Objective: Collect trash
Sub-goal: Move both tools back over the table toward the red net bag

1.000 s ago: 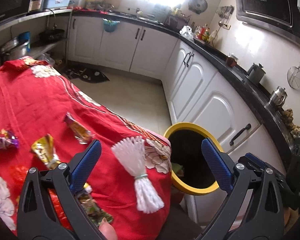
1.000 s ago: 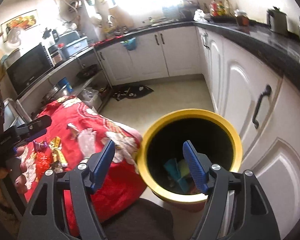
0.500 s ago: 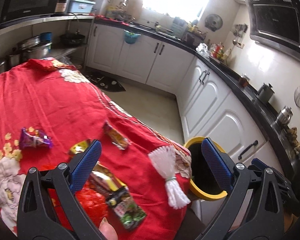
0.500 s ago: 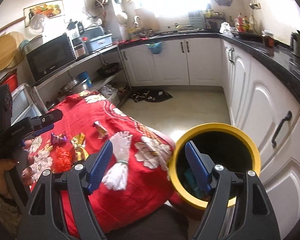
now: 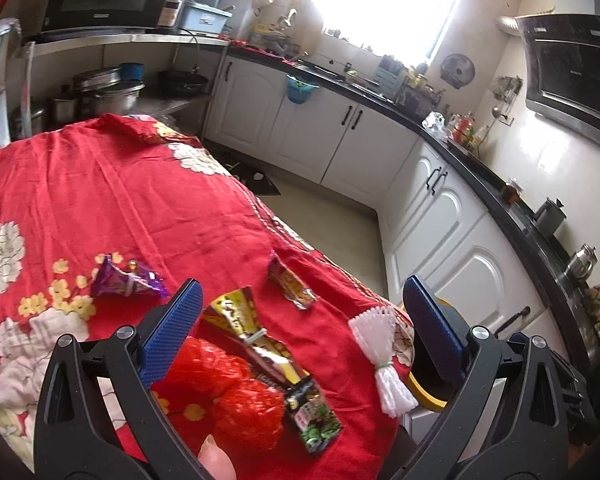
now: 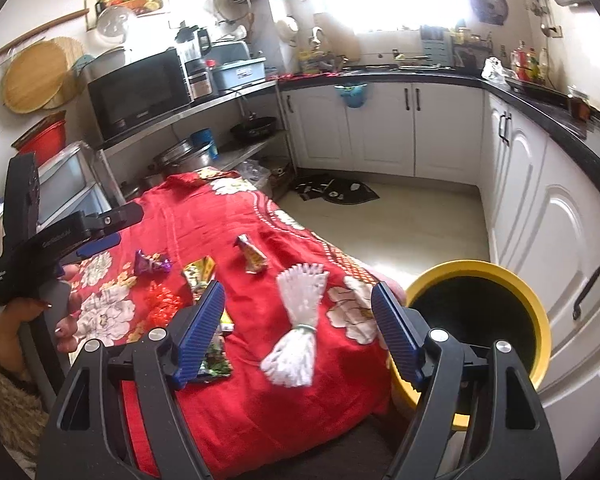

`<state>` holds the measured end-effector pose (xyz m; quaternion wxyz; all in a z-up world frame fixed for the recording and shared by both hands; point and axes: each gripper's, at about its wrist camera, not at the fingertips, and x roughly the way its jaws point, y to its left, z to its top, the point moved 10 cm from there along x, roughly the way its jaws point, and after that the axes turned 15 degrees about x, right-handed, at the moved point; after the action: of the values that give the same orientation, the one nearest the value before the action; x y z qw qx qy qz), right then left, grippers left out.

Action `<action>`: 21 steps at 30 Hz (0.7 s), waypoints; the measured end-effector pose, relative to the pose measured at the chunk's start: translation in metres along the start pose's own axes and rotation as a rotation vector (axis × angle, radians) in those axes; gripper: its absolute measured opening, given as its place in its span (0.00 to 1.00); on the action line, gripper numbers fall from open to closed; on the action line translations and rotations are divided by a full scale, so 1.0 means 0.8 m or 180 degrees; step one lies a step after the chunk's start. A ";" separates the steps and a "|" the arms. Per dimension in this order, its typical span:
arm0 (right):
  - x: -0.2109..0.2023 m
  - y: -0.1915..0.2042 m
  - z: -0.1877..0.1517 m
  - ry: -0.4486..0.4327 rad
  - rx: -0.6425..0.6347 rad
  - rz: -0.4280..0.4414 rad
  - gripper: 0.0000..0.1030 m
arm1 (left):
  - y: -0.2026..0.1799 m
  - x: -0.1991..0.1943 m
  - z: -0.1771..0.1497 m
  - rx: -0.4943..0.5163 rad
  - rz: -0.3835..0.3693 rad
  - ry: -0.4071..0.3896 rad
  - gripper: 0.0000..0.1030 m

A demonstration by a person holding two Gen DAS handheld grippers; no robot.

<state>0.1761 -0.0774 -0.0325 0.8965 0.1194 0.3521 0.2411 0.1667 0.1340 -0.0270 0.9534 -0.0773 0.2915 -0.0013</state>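
Left wrist view showed the left claw (image 5: 300, 330) with its jaws apart and empty, now over the wrappers on the red worktop (image 5: 112, 200); a second earlier it had faced the yellow bin (image 5: 432, 394), which now peeked out at lower right. The right claw (image 6: 298, 330), jaws likewise apart and empty, had swung off the bin (image 6: 536, 312) toward the cloth too. I judged both were turning back for another piece. Five wrappers lay in the lower centre: one purple (image 5: 126, 282), one small orange (image 5: 292, 286), one gold (image 5: 236, 310), one crumpled red (image 5: 236, 390), one dark green (image 5: 312, 412). One white tassel (image 5: 380, 354) lay near the worktop's edge, just beside the single bin.
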 end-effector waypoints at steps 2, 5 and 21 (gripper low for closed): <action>0.002 0.009 -0.003 0.0017 -0.0045 0.0033 0.71 | 0.007 -0.003 -0.002 -0.0018 0.0031 -0.0002 0.89; 0.007 0.025 -0.008 0.0057 -0.0123 0.0081 0.71 | 0.020 -0.007 -0.006 -0.0049 0.0072 0.0003 0.89; 0.035 0.089 -0.051 0.0351 -0.0463 0.0298 0.71 | 0.073 -0.018 -0.035 -0.0224 0.0272 0.0127 0.89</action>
<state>0.1409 -0.0005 -0.0505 0.8698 0.0569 0.3765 0.3139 0.1363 0.1881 -0.0506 0.9433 -0.0983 0.3133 0.0482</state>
